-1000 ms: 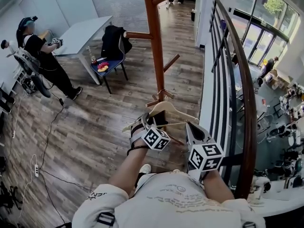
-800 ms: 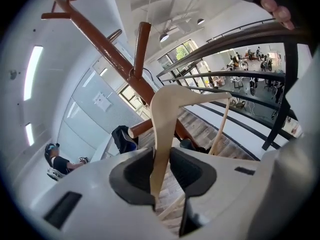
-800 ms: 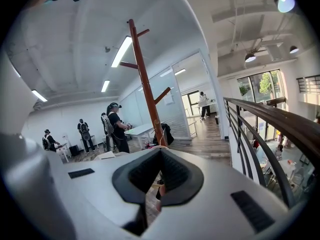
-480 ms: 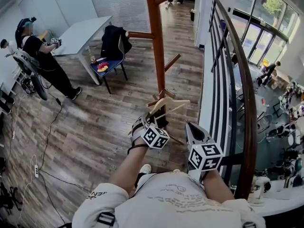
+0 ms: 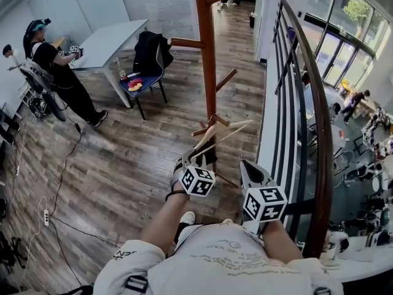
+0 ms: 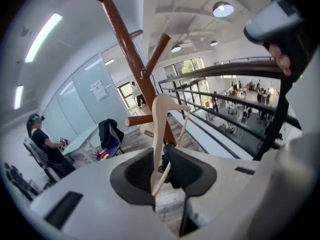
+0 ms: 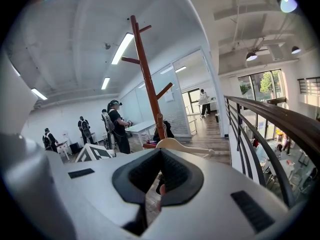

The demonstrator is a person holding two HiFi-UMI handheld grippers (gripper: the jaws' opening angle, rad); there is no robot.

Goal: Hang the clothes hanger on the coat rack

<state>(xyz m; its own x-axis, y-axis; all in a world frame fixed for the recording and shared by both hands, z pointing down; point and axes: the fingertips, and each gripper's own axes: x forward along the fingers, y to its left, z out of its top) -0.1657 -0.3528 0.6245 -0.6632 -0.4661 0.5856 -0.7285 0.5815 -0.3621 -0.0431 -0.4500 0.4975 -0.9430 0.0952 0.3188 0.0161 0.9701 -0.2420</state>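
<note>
Left gripper (image 5: 193, 160) — pinching pale curved wooden hanger (image 5: 206, 136) | right gripper (image 5: 247, 166) — closed, empty

Wood-plank floor (image 5: 123, 158) bears the coat rack (image 5: 206, 54), a blue-seated chair (image 5: 144, 85), a white table (image 5: 110, 39), one standing person (image 5: 58, 72), and a power strip (image 5: 45, 221) with trailing cable.

- My left tool (image 5: 193, 158) reaches forward on an outstretched forearm, with its jaws clamped on the hanger (image 5: 210, 135).
- My right tool (image 5: 247, 166) sits just beside it, nearer my chest, with its jaws together and nothing between them.
</note>
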